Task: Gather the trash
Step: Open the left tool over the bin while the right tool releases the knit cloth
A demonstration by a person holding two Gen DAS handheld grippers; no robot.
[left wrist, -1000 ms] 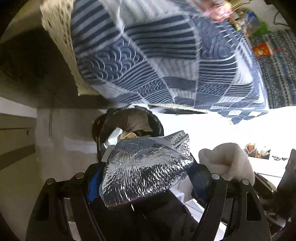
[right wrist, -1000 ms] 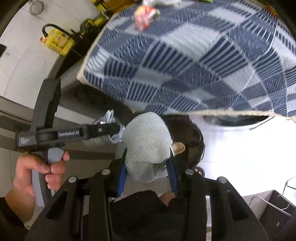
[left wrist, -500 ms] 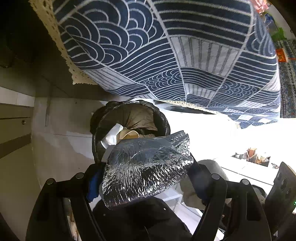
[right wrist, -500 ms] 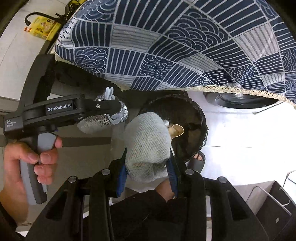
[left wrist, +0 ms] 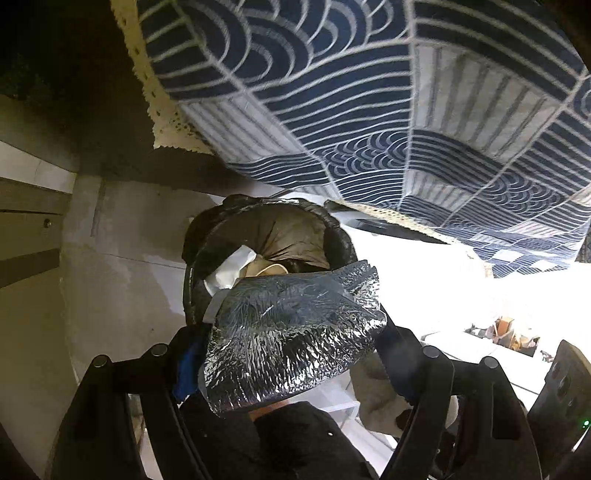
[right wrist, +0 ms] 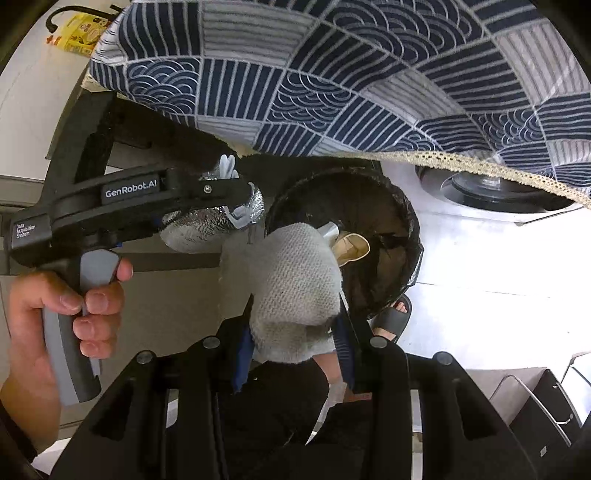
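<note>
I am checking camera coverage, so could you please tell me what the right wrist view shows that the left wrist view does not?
Only the right wrist view shows the hand on the left gripper's handle, a sandalled foot and a yellow packet. Only the left wrist view shows white paper in the bin. Both show the bin, the tablecloth, the foil wrapper and the grey cloth.

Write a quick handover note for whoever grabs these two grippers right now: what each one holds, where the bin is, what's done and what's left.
Left gripper: shut on the silver foil wrapper, held above the near rim of the trash bin.
Right gripper: shut on the grey cloth wad, also above the bin's edge.
Trash bin: black-lined, on the floor beside the patterned tablecloth; it already holds white paper and a beige cup.
Done: both pieces picked up and carried over.
Left: release both into the bin.
</note>
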